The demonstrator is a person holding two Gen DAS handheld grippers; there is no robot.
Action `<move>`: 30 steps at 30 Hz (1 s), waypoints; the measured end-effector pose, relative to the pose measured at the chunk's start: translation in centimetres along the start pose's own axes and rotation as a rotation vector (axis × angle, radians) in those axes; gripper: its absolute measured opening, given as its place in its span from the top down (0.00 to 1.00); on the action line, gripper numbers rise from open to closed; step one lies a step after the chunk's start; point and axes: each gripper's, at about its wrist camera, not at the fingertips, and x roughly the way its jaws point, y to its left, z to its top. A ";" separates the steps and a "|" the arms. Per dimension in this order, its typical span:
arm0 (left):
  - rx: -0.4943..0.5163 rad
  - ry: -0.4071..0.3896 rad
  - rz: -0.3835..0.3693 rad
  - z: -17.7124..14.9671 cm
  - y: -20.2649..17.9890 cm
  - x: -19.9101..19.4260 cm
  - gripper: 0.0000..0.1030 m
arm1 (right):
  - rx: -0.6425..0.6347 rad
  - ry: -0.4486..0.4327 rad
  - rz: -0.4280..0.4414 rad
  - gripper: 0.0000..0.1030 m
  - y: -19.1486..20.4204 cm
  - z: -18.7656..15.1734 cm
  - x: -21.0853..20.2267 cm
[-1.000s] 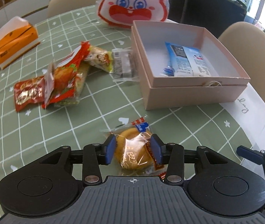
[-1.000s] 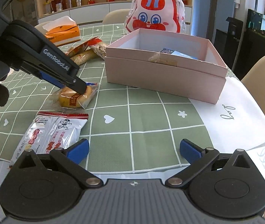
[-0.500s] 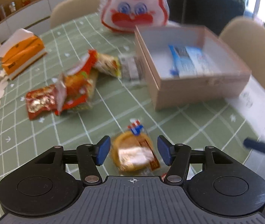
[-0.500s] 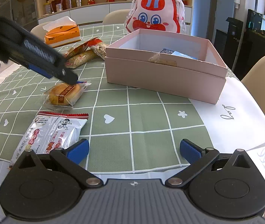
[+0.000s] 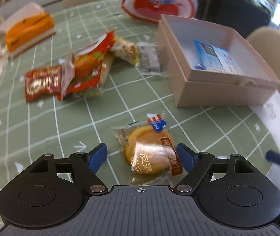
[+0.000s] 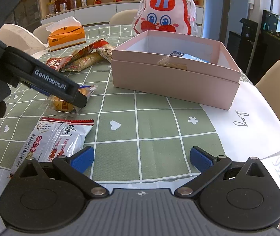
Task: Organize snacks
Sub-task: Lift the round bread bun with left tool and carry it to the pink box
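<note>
While its jaws are opening, the left gripper (image 5: 142, 155) is straddling a wrapped round pastry (image 5: 149, 152) lying flat on the green checked tablecloth (image 5: 41, 129); the right pad looks close to the wrapper, the left pad apart. Near the table's front edge, the right gripper (image 6: 141, 158) is hanging spread wide over bare cloth, a silver snack packet (image 6: 55, 139) just beside its left finger. Toward the right edge, the pink box (image 6: 175, 78) is sitting open.

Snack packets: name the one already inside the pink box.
The blue-and-white packet, lying on the floor of the pink box; every other packet lies on the tablecloth.
</note>
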 end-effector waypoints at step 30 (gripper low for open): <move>-0.009 0.003 -0.211 -6.6 8.8 -8.9 0.38 | 0.040 0.149 0.059 0.26 9.1 2.3 -0.6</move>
